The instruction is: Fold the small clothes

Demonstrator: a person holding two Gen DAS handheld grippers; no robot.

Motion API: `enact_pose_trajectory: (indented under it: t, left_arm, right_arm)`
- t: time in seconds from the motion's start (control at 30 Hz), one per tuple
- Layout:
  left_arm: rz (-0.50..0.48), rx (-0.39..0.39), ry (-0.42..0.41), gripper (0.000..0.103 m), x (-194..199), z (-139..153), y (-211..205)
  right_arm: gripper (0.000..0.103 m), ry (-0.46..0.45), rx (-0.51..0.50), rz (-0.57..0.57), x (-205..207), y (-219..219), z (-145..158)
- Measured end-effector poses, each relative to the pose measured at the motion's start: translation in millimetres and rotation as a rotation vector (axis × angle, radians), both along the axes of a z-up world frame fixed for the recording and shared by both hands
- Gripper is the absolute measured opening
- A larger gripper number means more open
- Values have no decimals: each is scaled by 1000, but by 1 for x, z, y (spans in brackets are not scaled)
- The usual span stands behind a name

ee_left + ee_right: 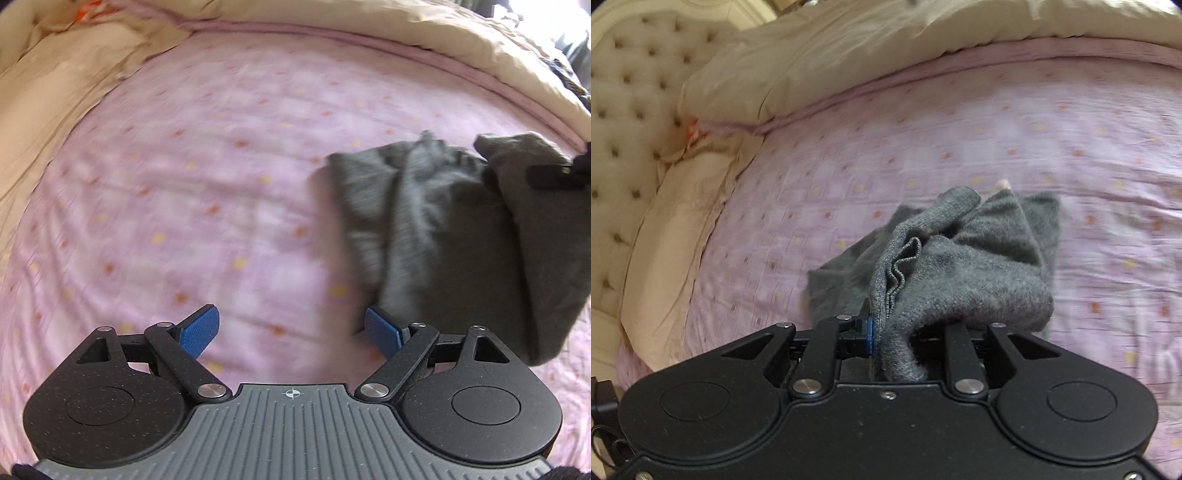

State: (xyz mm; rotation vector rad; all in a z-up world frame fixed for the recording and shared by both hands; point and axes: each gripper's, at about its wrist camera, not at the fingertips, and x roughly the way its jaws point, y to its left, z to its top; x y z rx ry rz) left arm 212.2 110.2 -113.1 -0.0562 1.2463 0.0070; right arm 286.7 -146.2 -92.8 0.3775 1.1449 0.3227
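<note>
Right gripper [877,332] clamps grey knit garment [960,266]; left gripper [291,332] gapes empty

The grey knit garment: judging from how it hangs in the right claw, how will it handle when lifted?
Probably floppy: the grey knit garment droops and bunches in folds from the right claw, which is shut on its edge. Likely light. Its fuzzy knit should resist slipping. The left claw is open and empty.
</note>
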Motion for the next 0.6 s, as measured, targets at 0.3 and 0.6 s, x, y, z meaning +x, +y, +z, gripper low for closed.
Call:
enact_pose_trajectory:
  t: [0.3, 0.6]
  left_arm:
    - [18, -23, 28, 86, -9, -6, 37]
    - [-47, -54, -17, 86, 9, 9, 30]
  right_arm:
    - [43, 45, -127, 130, 2, 87, -30]
    - [57, -166, 55, 114, -18, 78, 16]
